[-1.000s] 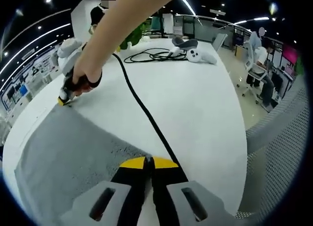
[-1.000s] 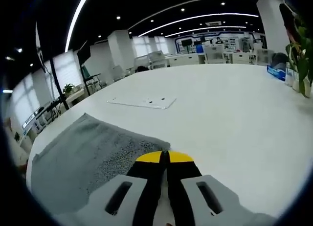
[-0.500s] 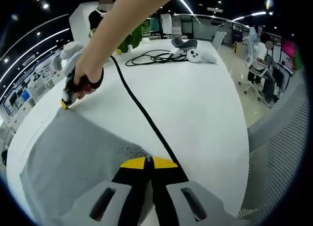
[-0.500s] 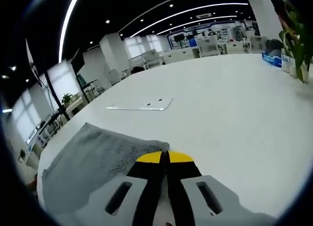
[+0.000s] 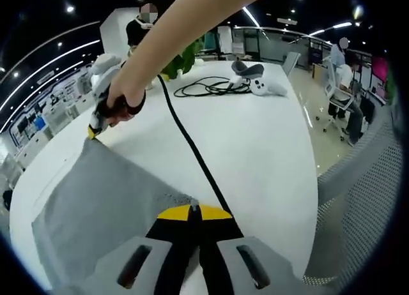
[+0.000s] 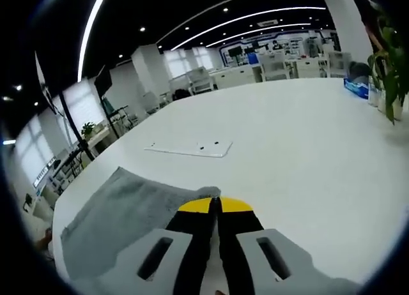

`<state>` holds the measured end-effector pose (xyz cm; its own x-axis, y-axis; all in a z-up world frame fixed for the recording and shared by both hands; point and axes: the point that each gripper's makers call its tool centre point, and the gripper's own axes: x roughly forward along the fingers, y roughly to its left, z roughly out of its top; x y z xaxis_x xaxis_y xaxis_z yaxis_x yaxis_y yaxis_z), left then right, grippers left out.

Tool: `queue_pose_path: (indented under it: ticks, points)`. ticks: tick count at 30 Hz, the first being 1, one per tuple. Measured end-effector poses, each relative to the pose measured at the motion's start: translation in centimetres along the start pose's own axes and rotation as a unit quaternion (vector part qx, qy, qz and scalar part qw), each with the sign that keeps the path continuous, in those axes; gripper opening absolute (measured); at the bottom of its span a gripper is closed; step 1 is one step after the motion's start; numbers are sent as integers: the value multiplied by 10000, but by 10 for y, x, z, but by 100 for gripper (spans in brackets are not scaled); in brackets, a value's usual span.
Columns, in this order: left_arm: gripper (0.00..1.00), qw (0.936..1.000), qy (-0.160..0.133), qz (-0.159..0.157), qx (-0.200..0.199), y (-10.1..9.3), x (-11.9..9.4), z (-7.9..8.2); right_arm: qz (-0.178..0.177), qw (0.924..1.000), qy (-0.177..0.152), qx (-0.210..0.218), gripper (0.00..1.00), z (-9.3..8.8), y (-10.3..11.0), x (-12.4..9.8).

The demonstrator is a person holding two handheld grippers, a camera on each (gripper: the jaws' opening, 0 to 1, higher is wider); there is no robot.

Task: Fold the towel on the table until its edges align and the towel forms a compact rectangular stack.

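A grey towel (image 5: pixel 96 199) lies spread on the white table (image 5: pixel 255 148), its near edge pulled taut between my two grippers. My left gripper (image 5: pixel 195 212) is shut on one corner, its yellow tips pressed together. In the left gripper view a hand holds my right gripper (image 5: pixel 93 131) at the far left, shut on the other corner. In the right gripper view the towel (image 6: pixel 121 215) falls away to the left of my right gripper (image 6: pixel 214 205), whose yellow tips pinch the corner.
A black cable (image 5: pixel 188 142) runs across the table to my left gripper. Coiled cables (image 5: pixel 204 87) and white controllers (image 5: pixel 259 81) lie at the far end, by a plant (image 5: pixel 182 55). A mesh chair (image 5: pixel 364 199) stands at the right. A flat white plate (image 6: pixel 188 148) lies beyond the towel.
Both grippers have stayed shut on the towel corners and carried them a little up and forward. The towel edge between them now looks tauter.
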<state>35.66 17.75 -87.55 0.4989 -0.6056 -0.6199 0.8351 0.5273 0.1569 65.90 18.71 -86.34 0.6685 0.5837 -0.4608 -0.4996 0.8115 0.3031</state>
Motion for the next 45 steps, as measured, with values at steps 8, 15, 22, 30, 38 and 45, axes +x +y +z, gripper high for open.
queue_pose_path:
  ticks: [8, 15, 22, 30, 38, 45]
  points:
    - [3, 9998, -176, 106, 48, 0, -13, 9, 7, 9999, -73, -73, 0, 17, 15, -4]
    - [3, 9987, -407, 244, -181, 9, -26, 18, 55, 9999, -108, -95, 0, 25, 28, -5]
    - [3, 9970, -528, 350, -435, 15, -40, 17, 48, 9999, -132, -90, 0, 33, 38, -6]
    - [3, 9936, -621, 462, -826, 23, -55, 14, 115, 9997, -183, -97, 0, 44, 54, -2]
    - [3, 9907, -675, 550, -1050, 32, -72, 5, 138, 9996, -238, -92, 0, 55, 72, 3]
    - [3, 9884, -718, 620, -1182, 40, -86, -3, 177, 9995, -242, -51, 0, 62, 87, 8]
